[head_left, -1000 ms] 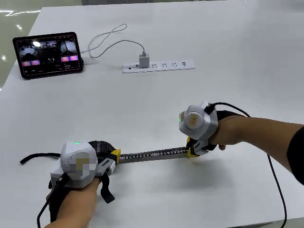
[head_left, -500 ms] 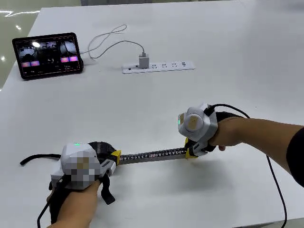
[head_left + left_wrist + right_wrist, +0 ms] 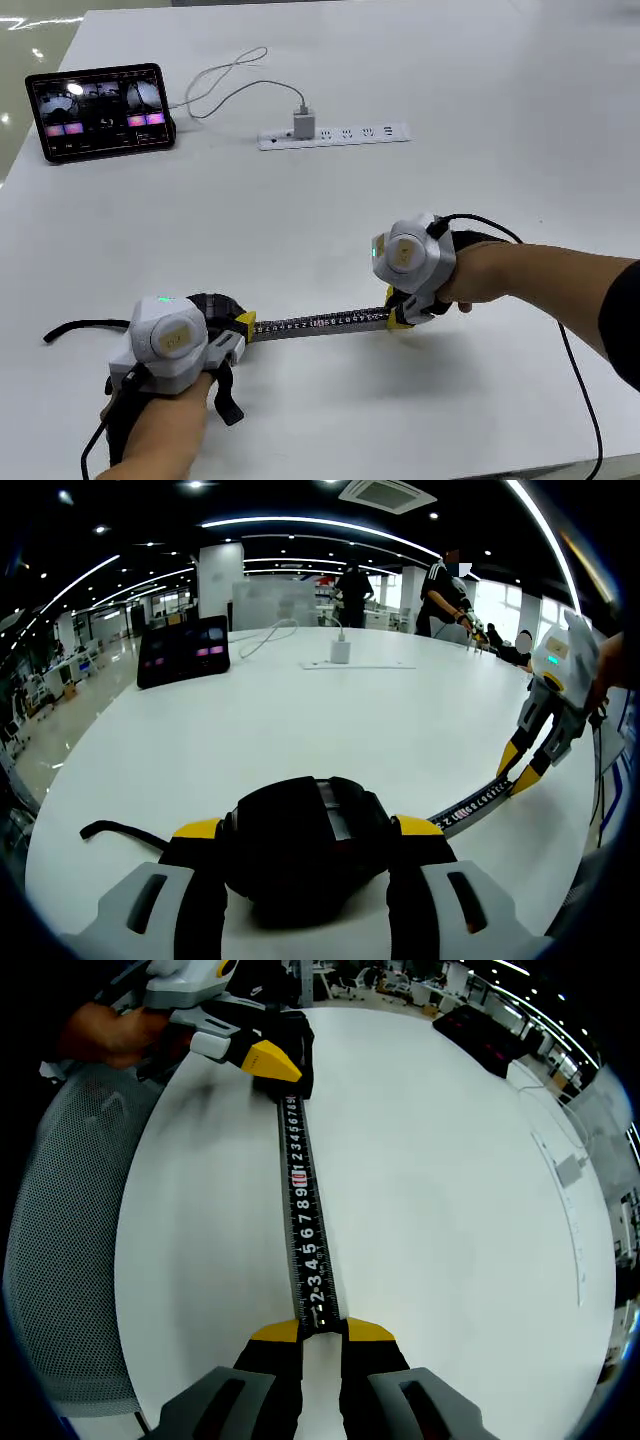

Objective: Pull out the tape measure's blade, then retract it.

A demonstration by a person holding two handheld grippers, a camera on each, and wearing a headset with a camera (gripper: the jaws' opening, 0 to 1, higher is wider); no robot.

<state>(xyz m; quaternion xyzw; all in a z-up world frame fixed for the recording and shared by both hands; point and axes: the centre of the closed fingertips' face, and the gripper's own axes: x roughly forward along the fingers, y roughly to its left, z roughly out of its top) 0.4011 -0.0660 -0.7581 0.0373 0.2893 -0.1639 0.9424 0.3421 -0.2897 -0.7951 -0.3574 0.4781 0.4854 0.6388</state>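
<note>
Left gripper is clamped: its yellow-tipped jaws press on both sides of the round black tape measure case, which sits on the white tabletop. A black wrist strap trails off the case on the side away from the other gripper.

Across the way, the right gripper has its jaws pinched together on the free end of the silver metal blade with printed black numerals. From the right gripper view, the tip is caught right between the two yellow tips, and the tape runs straight ahead to the case in the left gripper's hold. The red 10 mark is out in the open, with more numbers beyond it.

So the blade is drawn out, spanning the gap between the two grippers, low along the table.

Well beyond the left gripper stands a dark tablet with a lit screen. Beyond the right gripper lies a white power strip with a white charger block plugged in.
</note>
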